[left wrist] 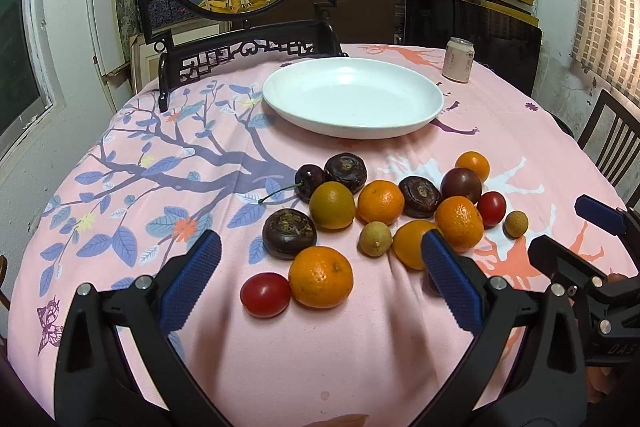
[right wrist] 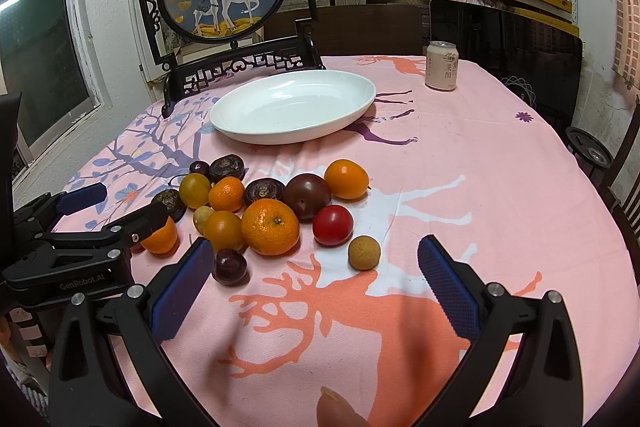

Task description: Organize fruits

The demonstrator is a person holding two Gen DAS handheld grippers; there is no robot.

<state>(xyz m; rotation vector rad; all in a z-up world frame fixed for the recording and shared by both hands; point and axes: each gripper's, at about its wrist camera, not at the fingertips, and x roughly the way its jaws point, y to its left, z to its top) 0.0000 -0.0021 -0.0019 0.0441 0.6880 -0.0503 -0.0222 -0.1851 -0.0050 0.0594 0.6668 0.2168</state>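
The left gripper [right wrist: 86, 211], seen from the right wrist view, carries the white lettering "GenRobot.AI" along its black body. In the left wrist view the body of the right gripper [left wrist: 568, 231] shows pale letters that look like "DAS", cut off at the frame edge. The pale pink can [right wrist: 441, 65] at the table's far side bears dark Chinese characters, too small to read with certainty.

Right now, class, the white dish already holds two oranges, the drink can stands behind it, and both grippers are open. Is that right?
Not quite: the white dish is empty, and every fruit lies on the cloth in front of it, as the right wrist view shows. The drink can does stand behind it, and the left gripper and right gripper are open.
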